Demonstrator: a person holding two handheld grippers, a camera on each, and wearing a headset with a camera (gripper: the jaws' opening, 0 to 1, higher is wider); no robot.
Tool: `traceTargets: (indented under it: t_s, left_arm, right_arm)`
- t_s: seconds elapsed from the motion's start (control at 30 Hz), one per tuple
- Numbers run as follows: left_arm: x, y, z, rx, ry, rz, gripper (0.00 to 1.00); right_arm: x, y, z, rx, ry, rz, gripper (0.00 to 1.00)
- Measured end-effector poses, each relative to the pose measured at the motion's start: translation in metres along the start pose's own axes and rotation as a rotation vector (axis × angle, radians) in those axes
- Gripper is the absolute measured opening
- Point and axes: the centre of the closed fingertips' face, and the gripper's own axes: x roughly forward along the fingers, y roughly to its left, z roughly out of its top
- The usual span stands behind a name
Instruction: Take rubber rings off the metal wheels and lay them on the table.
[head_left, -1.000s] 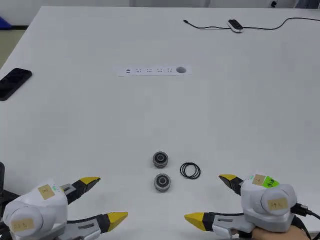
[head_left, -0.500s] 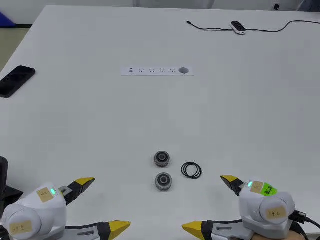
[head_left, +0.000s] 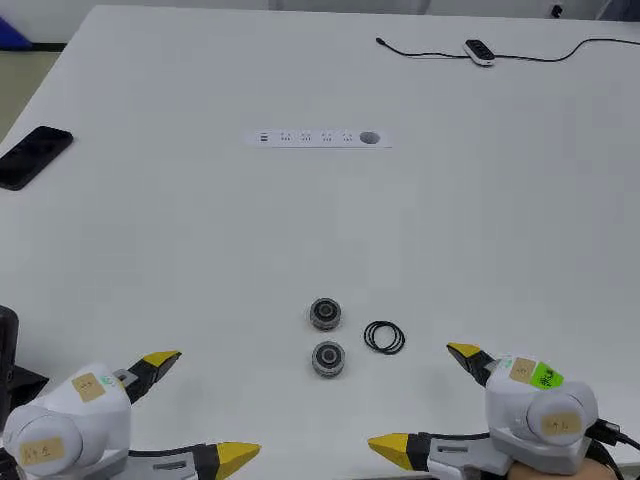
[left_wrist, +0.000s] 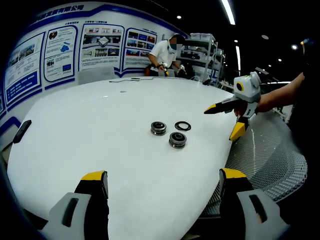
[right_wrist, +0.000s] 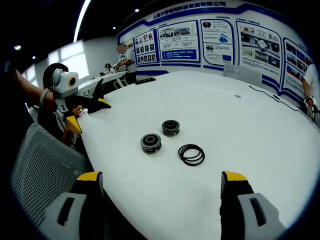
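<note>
Two small metal wheels sit on the white table, one (head_left: 325, 313) just behind the other (head_left: 328, 358). Black rubber rings (head_left: 383, 337) lie in a loose overlapping pile to their right. The same wheels (left_wrist: 158, 128) (left_wrist: 177, 139) and rings (left_wrist: 182, 126) appear in the left gripper view, and again as wheels (right_wrist: 170, 127) (right_wrist: 151, 143) and rings (right_wrist: 191, 154) in the right gripper view. My left gripper (head_left: 200, 410) is open at the near left edge. At the near right edge my right gripper (head_left: 428, 398) is open too. Both are short of the wheels and hold nothing.
A white power strip (head_left: 318, 138) lies mid-table. A black phone (head_left: 34, 156) rests at the left edge. A cable with a small remote (head_left: 480, 51) runs along the far side. A mesh chair (right_wrist: 45, 170) stands by the near edge. People stand in the background.
Both grippers have drawn back a little toward the near edge and the view has shifted slightly. Wheels and rings lie where they were.
</note>
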Motion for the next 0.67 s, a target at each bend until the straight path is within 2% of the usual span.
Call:
traceTargets:
  t_s: [0.67]
  left_arm:
    - [0.0016,0.0059,-0.0021,-0.002,0.015,0.001,0.94]
  right_arm:
    - [0.0020,-0.0045,0.0005,0.022,0.007,-0.006,0.99]
